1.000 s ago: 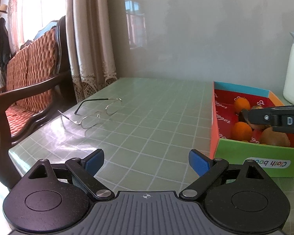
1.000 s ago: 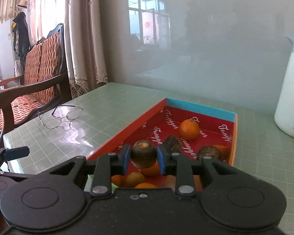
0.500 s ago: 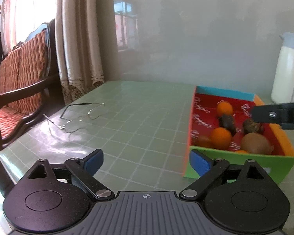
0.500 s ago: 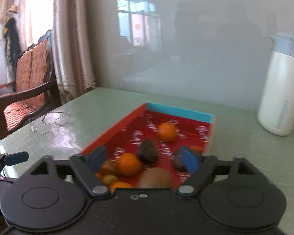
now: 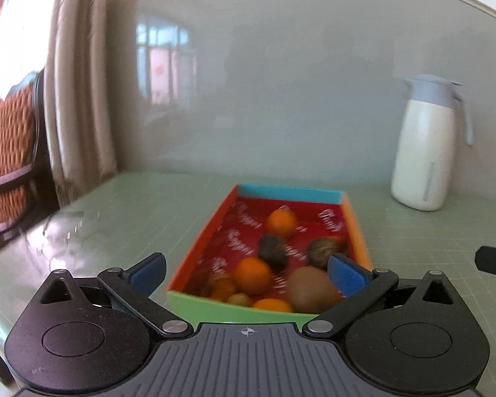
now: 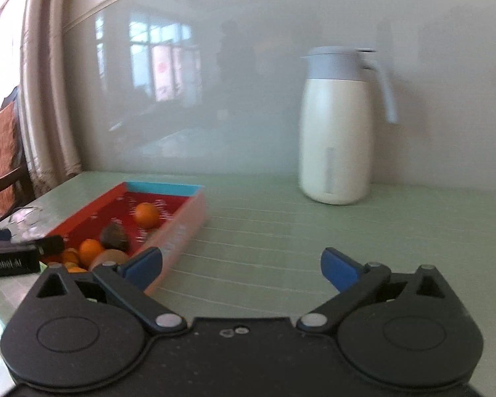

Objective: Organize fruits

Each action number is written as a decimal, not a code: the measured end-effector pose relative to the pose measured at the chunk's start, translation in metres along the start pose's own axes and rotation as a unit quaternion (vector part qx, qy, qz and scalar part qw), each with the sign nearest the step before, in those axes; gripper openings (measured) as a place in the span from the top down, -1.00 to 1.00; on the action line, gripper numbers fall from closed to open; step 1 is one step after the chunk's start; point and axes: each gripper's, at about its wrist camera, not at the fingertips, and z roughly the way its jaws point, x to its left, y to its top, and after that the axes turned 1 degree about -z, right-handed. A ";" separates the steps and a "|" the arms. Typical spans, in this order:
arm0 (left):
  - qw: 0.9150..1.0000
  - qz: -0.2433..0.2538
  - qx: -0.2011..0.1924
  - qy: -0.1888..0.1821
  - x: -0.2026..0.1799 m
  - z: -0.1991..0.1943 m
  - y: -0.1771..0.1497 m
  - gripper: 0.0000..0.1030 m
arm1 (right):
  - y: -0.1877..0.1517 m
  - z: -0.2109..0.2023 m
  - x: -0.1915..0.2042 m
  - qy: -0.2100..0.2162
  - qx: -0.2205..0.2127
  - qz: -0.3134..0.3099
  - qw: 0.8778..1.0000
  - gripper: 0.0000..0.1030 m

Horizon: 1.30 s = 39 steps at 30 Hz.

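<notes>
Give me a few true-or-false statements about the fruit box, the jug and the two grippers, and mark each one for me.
1. The left gripper is open and holds nothing. True.
2. The right gripper is clamped on a brown fruit. False: it is open and empty, over bare table.
3. The white jug stands upright on the table, outside the box. True.
4. The box holds only oranges. False: darker brown fruits lie among the oranges.
5. The jug lies tipped on its side. False: it stands upright.
</notes>
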 end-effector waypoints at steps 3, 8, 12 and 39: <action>0.999 0.035 -0.012 -0.006 -0.022 -0.020 -0.007 -1.00 | -0.021 -0.020 -0.016 -0.021 -0.015 0.014 1.000 -1.00; 0.999 0.031 -0.019 -0.018 -0.037 -0.056 -0.016 -1.00 | -0.030 -0.043 -0.029 -0.027 -0.012 0.038 0.999 -1.00; 0.999 0.030 -0.019 -0.010 -0.034 -0.074 -0.025 -1.00 | -0.038 -0.057 -0.030 -0.035 -0.015 0.028 0.999 -1.00; 0.999 -0.017 -0.031 -0.012 -0.007 -0.088 -0.049 -1.00 | -0.047 -0.055 0.001 -0.033 -0.016 -0.028 0.999 -1.00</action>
